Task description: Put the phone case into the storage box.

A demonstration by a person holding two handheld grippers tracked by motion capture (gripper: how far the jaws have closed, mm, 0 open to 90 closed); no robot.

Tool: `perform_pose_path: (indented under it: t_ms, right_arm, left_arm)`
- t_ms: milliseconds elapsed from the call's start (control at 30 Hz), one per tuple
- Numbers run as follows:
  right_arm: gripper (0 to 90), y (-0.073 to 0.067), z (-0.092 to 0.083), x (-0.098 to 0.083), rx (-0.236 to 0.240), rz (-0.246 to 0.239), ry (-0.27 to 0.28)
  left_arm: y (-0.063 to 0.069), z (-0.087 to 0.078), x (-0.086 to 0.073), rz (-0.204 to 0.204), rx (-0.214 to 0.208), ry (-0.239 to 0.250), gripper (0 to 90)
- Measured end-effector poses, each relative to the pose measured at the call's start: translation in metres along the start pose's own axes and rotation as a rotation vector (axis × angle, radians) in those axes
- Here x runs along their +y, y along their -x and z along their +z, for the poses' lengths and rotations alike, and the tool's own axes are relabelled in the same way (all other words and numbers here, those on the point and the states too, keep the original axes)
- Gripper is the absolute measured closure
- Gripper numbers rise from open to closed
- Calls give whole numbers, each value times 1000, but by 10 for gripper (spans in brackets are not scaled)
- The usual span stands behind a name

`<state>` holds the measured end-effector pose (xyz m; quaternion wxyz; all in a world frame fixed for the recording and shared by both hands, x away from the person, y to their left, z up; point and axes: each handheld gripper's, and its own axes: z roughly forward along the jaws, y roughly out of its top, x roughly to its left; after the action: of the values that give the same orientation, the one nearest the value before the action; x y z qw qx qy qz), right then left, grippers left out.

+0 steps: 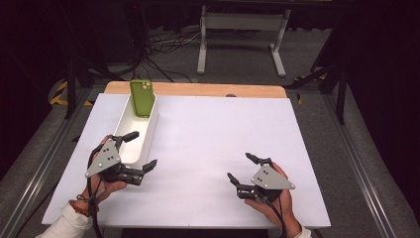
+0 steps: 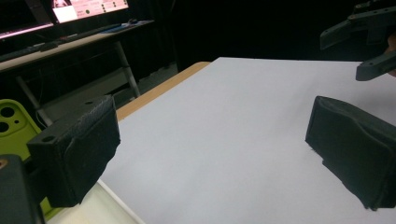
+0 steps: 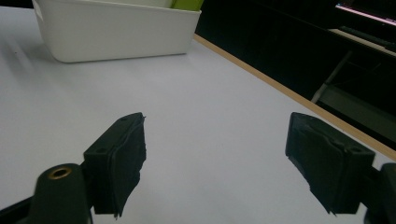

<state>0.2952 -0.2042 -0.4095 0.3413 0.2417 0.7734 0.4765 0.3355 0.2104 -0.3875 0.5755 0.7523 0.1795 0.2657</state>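
Observation:
A green phone (image 1: 141, 97) leans upright against the far end of a long white bin (image 1: 130, 148) on the left of the white table (image 1: 208, 129). My left gripper (image 1: 142, 150) lies at the bin's near end, jaws wide apart, one over the bin and one on the table; nothing is between them. In the left gripper view its jaws frame bare table, with the phone (image 2: 14, 126) at the left edge. My right gripper (image 1: 241, 168) rests open on the table at the near right, empty. The right gripper view has the bin (image 3: 116, 32) ahead.
A wooden strip (image 1: 198, 89) edges the table's far side. Beyond it stand a white desk frame (image 1: 242, 34) and loose cables (image 1: 163, 49) on the floor. Metal rails (image 1: 44, 158) run along both sides of the table.

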Motion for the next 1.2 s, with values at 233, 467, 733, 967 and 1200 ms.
perform_pose_path:
  t_ms: [233, 467, 733, 967, 1200]
  right_arm:
    - [210, -2, 1, 2, 4, -4, 2]
    - [185, -2, 1, 2, -1, -13, 3]
    - [125, -3, -1, 0, -11, -3, 11]
    - [68, -4, -1, -2, -21, 6, 10]
    - [39, -3, -2, -4, -15, 9, 14]
  left_arm:
    - [8, -3, -8, 1, -7, -18, 34]
    - [17, -3, -19, 5, -20, -51, 43]
    - [26, -7, -29, -9, -35, -61, 66]
    - [31, -10, -35, -11, -46, -81, 52]
    - [33, -15, -41, -33, -24, -100, 29]
